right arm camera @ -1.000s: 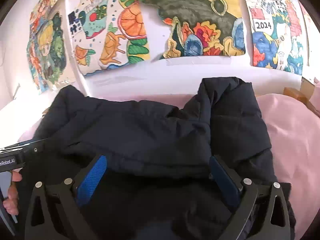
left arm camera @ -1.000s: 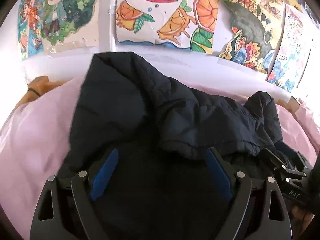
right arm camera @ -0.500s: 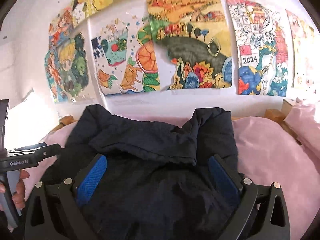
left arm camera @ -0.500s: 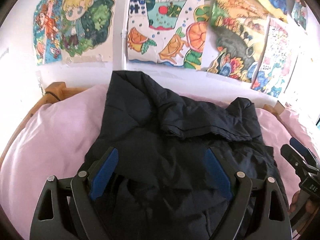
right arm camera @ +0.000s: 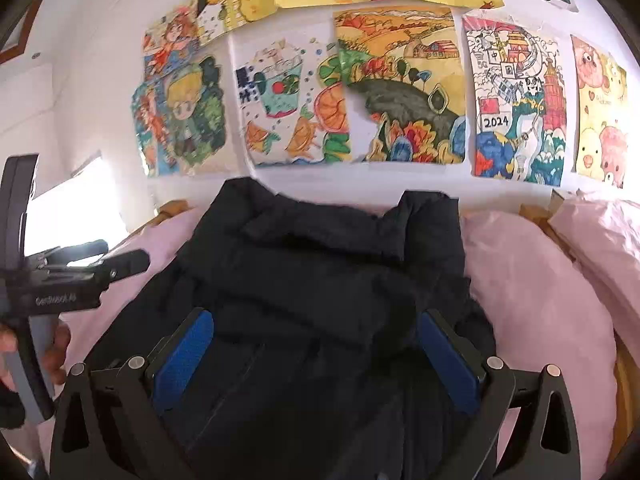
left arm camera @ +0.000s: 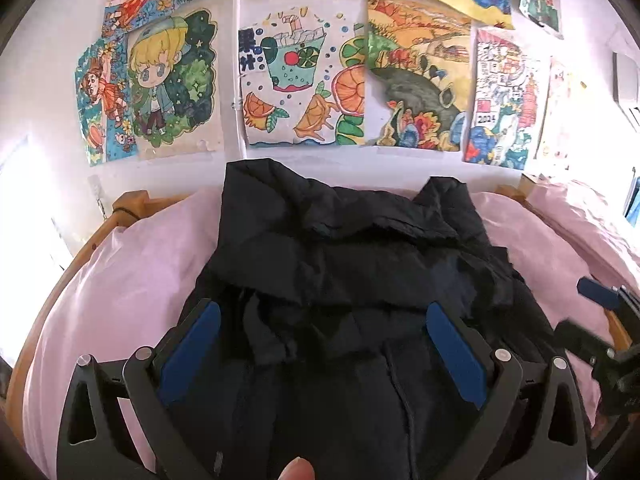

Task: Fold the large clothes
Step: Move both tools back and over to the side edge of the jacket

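Observation:
A dark navy padded jacket [left arm camera: 352, 264] lies on a pink bed, its far part folded back toward me in a thick layer; it also shows in the right wrist view [right arm camera: 328, 280]. My left gripper [left arm camera: 320, 340] is open and empty, held above the jacket's near part. My right gripper [right arm camera: 316, 348] is open and empty, also above the near part. The right gripper appears at the right edge of the left wrist view [left arm camera: 600, 320], and the left gripper at the left edge of the right wrist view [right arm camera: 80, 272].
The pink sheet [left arm camera: 120, 280] covers a bed with a wooden frame [left arm camera: 132, 204] against a white wall hung with children's drawings [left arm camera: 300, 92]. A pink pillow [right arm camera: 600, 232] lies at the far right. A bright window is at the left.
Both grippers have pulled back and risen from close over the jacket, leaving the far part folded over. More of the bed and wall is in view.

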`<action>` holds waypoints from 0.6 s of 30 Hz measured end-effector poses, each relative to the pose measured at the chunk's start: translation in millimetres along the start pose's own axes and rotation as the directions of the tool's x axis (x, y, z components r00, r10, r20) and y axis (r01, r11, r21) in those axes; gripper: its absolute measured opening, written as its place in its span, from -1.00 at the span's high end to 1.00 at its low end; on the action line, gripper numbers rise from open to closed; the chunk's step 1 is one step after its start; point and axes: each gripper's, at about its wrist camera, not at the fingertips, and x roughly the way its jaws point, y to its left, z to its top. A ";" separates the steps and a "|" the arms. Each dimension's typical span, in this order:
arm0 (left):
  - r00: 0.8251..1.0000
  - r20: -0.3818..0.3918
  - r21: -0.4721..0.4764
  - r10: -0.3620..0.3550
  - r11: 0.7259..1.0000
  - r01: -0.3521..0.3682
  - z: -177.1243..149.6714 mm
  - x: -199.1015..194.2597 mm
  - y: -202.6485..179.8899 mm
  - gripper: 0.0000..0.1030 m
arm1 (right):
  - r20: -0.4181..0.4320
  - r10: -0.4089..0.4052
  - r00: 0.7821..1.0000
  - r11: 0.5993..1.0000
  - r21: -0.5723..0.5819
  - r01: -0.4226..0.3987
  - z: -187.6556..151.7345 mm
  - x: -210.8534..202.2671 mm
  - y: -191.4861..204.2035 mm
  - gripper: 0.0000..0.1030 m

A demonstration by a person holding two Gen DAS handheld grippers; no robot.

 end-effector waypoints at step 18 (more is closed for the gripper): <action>0.982 -0.127 0.027 -0.143 0.989 0.147 -82.5 -81.5 -11.2 -0.97 | -0.203 -0.054 0.978 0.988 -0.152 0.023 -97.3 -93.8 43.7 -1.00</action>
